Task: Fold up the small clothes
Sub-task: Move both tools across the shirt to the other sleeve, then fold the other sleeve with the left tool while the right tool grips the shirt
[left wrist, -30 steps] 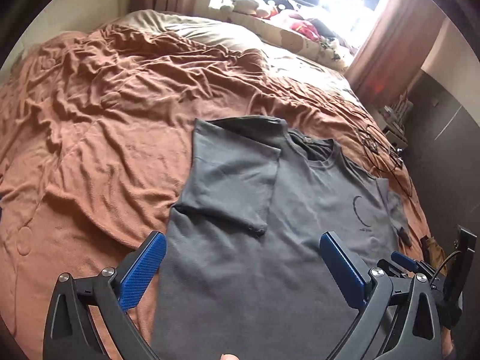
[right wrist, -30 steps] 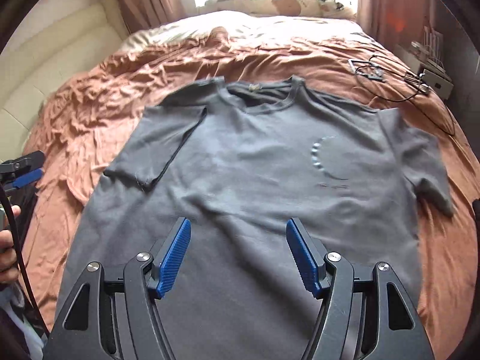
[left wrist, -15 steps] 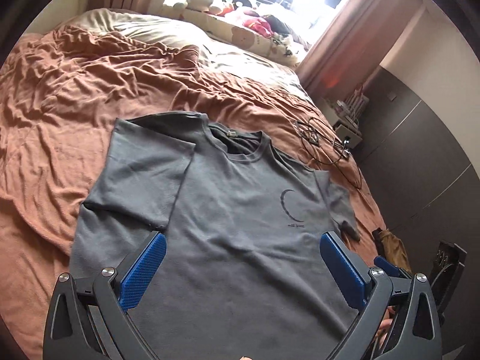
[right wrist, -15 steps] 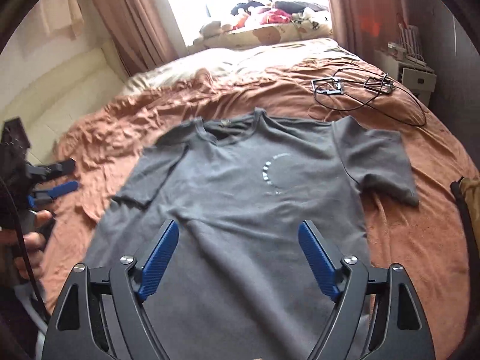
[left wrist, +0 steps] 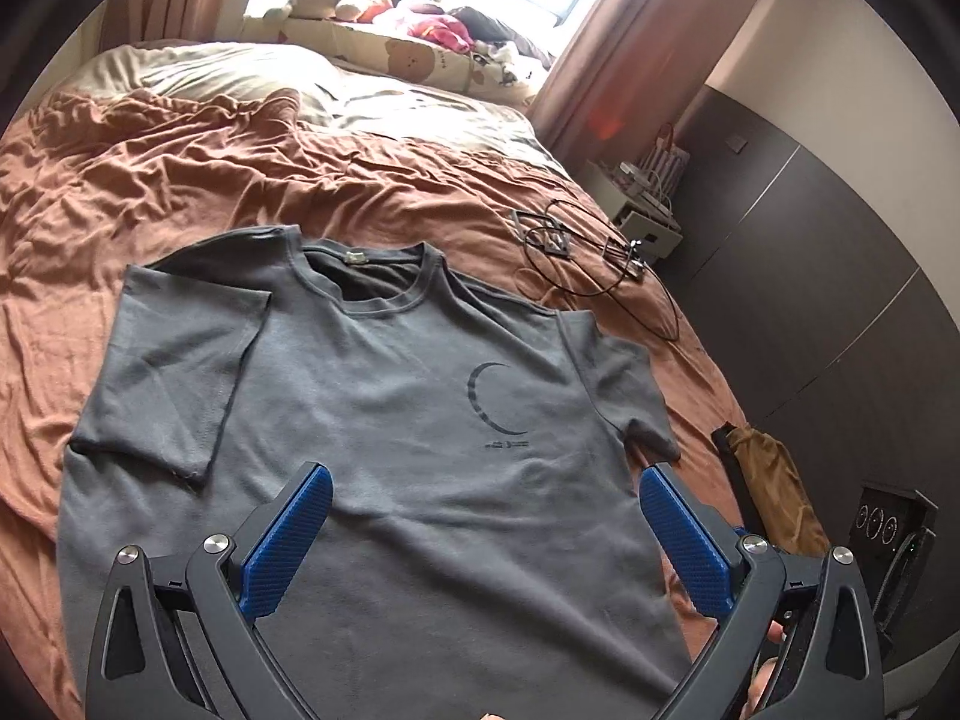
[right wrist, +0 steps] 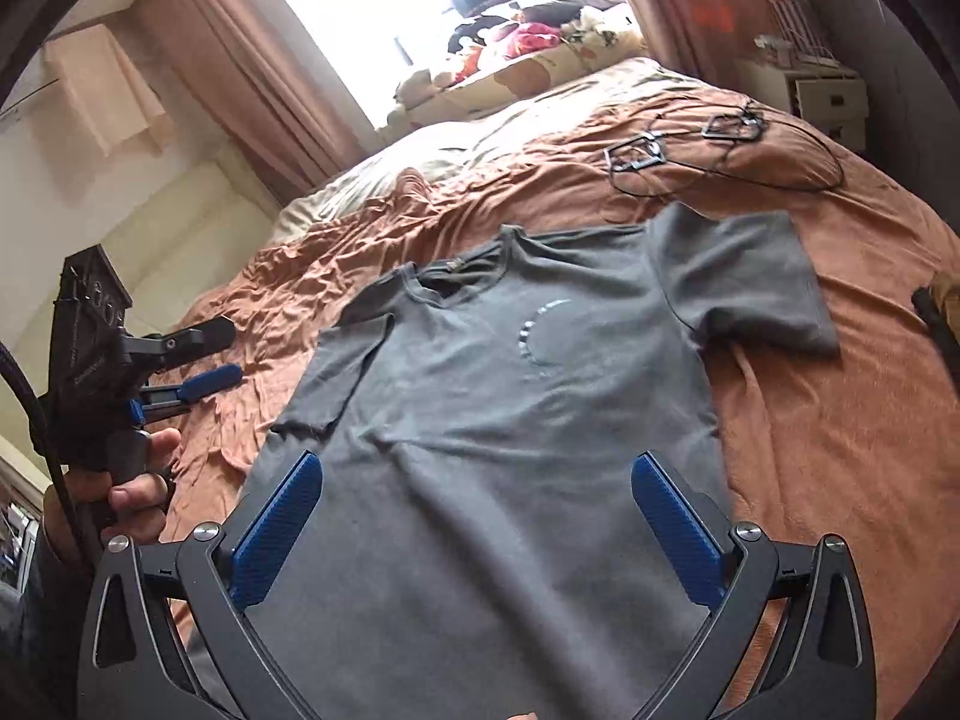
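Observation:
A grey T-shirt (left wrist: 384,420) with a dark crescent print lies face up on the brown bedspread (left wrist: 180,180), collar away from me. Its left sleeve (left wrist: 174,372) is folded in over the body; its right sleeve (left wrist: 624,384) lies spread out. The shirt also shows in the right wrist view (right wrist: 510,420). My left gripper (left wrist: 483,483) is open and empty above the shirt's lower part. My right gripper (right wrist: 477,471) is open and empty above the lower part too. The left gripper also shows at the left of the right wrist view (right wrist: 204,354), held in a hand.
Black cables and wire frames (left wrist: 588,258) lie on the bedspread beyond the right sleeve. Stuffed toys and pillows (left wrist: 420,36) sit at the head of the bed by the window. A white nightstand (left wrist: 648,210) and dark wardrobe (left wrist: 840,300) stand at the right. A tan bag (left wrist: 774,486) lies at the bed's right edge.
Both cameras have pulled back and tilted up. The left view has swung right, centring the shirt. The right gripper's jaws have opened wider. The shirt has not moved.

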`<control>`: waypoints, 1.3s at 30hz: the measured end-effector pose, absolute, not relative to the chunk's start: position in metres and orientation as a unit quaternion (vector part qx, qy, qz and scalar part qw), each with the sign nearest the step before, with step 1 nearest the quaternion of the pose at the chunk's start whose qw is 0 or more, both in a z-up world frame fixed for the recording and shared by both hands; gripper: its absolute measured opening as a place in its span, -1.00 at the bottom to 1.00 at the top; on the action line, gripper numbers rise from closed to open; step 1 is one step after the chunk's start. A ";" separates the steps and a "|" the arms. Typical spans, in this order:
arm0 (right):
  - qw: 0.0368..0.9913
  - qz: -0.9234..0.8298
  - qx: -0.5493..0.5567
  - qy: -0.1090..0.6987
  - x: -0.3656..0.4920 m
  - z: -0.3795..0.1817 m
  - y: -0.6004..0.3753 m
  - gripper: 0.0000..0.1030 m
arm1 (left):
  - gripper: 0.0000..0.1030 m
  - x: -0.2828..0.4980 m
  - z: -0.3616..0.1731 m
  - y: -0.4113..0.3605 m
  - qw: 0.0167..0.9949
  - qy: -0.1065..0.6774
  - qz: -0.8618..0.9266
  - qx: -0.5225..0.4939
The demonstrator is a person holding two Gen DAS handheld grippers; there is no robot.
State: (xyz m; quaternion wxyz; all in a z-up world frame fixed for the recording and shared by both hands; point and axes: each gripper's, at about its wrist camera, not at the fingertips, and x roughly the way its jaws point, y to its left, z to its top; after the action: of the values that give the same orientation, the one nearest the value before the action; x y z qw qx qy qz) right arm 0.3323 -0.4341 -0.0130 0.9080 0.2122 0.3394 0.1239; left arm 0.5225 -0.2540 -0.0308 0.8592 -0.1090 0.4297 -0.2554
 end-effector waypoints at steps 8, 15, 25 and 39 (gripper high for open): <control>0.906 0.041 0.236 0.350 0.342 -0.014 -0.491 1.00 | 1.00 0.532 -0.037 -0.308 0.856 0.431 -0.279 -0.069; 0.895 0.029 0.287 0.340 0.348 -0.031 -0.534 0.90 | 0.93 0.546 -0.056 -0.354 0.843 0.444 -0.298 -0.064; 0.848 -0.002 0.403 0.343 0.385 -0.088 -0.574 0.29 | 0.07 0.575 -0.099 -0.411 0.818 0.481 -0.309 -0.072; 0.805 -0.035 0.486 0.337 0.439 -0.134 -0.601 0.01 | -0.71 0.606 -0.155 -0.465 0.788 0.521 -0.321 -0.062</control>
State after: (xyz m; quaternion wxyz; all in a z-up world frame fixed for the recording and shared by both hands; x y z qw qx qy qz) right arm 0.4389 -0.6013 -0.1340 0.8054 0.4861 0.3373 -0.0349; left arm 0.6062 -0.4651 -0.1550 0.7883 -0.0622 0.5211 -0.3210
